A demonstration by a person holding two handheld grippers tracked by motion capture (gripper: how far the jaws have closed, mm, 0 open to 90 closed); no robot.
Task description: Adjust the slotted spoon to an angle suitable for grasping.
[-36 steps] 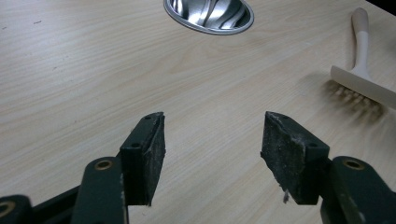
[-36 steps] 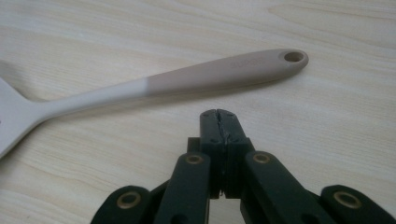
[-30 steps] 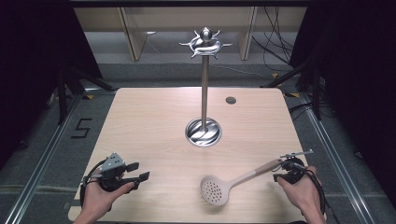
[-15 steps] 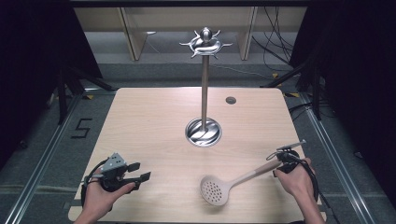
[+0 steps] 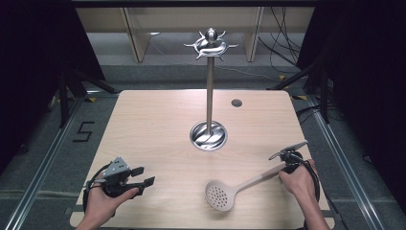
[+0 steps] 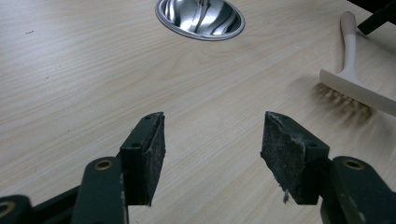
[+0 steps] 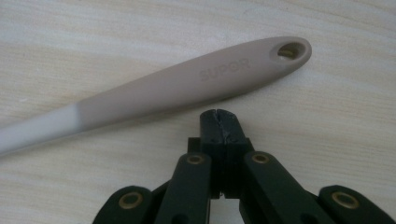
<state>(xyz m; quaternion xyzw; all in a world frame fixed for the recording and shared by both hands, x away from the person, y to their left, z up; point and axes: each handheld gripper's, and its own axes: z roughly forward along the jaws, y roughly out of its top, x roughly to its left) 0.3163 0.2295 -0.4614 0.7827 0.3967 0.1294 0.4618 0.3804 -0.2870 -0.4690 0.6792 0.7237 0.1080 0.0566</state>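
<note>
The right hand-held gripper (image 7: 219, 122) has its jaws pressed together with nothing between them, and its tips sit just beside the handle of the skimmer spoon (image 7: 187, 91), close to the end with the hanging hole but apart from it. Compared with a second ago, this hand (image 5: 298, 179) has slid a little along the bench (image 5: 158, 129) toward its right edge and settled slightly lower, so the closed tips now line up with the far end of the handle rather than over its middle. The spoon itself has not shifted: it lies flat on the bench, perforated bowl (image 5: 219, 195) toward the person and handle angled out to the right. The likely reading is that the hand is lining up for a grasp near the hole; for that the jaws would first have to spread, since shut as they are they can only nudge the handle. The left hand-held gripper (image 6: 212, 144) has kept its place near the front left corner, jaws spread wide and empty, pointing across the bench toward the spoon bowl. Farther out stands the utensil stand (image 5: 209, 86), its round steel base (image 6: 200, 18) near the bench's middle and the hooked crown (image 5: 210, 45) at the top bare, well apart from the spoon.
</note>
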